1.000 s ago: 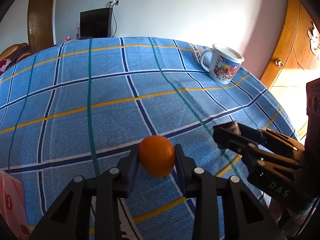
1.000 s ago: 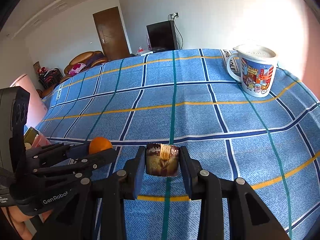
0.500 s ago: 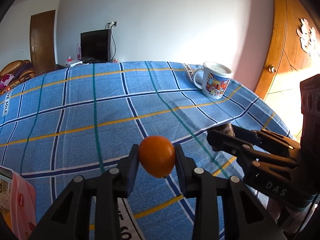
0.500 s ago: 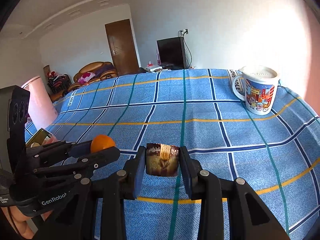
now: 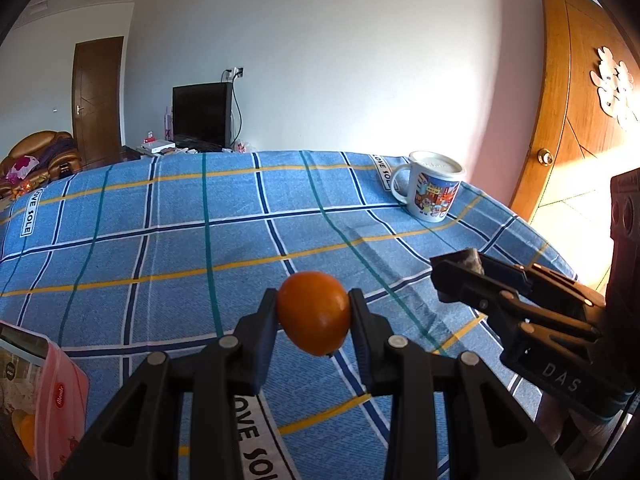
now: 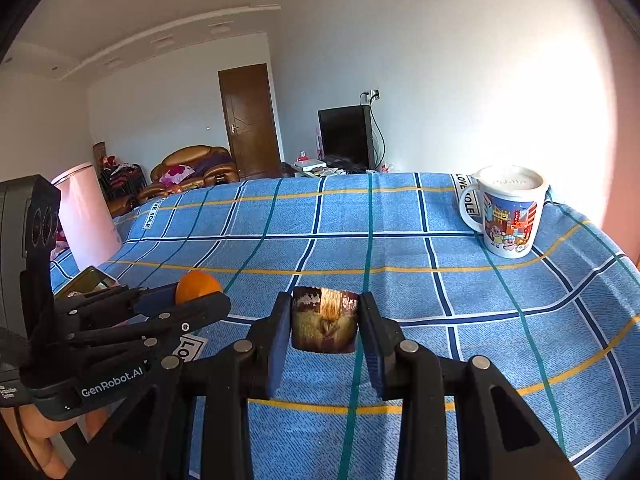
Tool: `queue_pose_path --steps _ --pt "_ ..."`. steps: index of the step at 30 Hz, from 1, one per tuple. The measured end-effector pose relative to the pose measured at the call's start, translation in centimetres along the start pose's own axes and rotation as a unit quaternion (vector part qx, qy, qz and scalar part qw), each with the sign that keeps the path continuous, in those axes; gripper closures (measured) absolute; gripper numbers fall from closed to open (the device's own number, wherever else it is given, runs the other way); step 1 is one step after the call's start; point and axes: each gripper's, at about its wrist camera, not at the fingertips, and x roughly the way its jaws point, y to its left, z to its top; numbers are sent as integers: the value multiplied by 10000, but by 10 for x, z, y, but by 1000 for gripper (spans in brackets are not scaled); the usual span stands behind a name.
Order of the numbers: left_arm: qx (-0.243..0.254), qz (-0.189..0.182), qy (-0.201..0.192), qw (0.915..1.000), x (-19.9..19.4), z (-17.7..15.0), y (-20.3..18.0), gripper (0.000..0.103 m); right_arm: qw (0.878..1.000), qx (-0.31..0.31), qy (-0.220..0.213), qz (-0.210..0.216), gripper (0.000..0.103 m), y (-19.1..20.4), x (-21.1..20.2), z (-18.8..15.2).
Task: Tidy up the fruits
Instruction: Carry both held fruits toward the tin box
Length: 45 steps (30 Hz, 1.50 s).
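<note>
Orange (image 5: 313, 313) is sitting pinched in left tongs (image 5: 314, 314); right tongs (image 6: 324, 320) are squeezing brown fruit (image 6: 324, 319); both could slip, rolling toward mug (image 6: 508, 214).

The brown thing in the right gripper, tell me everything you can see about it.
The small dark brown, glossy chunk is clamped between the two black pads of the right gripper, lifted clear of the blue checked cloth. Its near face is mottled yellowish brown with a pale fibrous streak and whitish flecks near the top. What fruit it is cannot be told. In the left wrist view only its top edge shows.
</note>
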Motion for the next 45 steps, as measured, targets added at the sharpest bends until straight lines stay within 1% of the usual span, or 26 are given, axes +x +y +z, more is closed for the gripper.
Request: queue_pose_path --steps 12,17,21,28,37,43,45 --pt "168 171 -429 9988 -17 -1 -6 67 9998 -55 -208 -26 68 3 -9 0" --pt "247 238 -571 9978 -23 -2 -9 67 9994 -112 -307 -64 68 6 -13 -1" --pt "296 266 -609 9974 -30 -5 -8 67 9990 -181 -388 -114 68 10 -17 -2" --pt "309 300 -641 9970 -44 -12 -2 67 9991 -208 -343 96 68 26 -19 -5" --pt "161 302 -678 9971 -61 -19 14 67 9982 -419 -377 226 68 55 -23 -5" --pt "24 321 -773 9965 -82 -26 31 67 9965 -586 -425 414 68 80 -27 2" --pt "13 382 -839 9957 -92 -27 36 67 9958 -618 -420 528 68 90 -28 5"
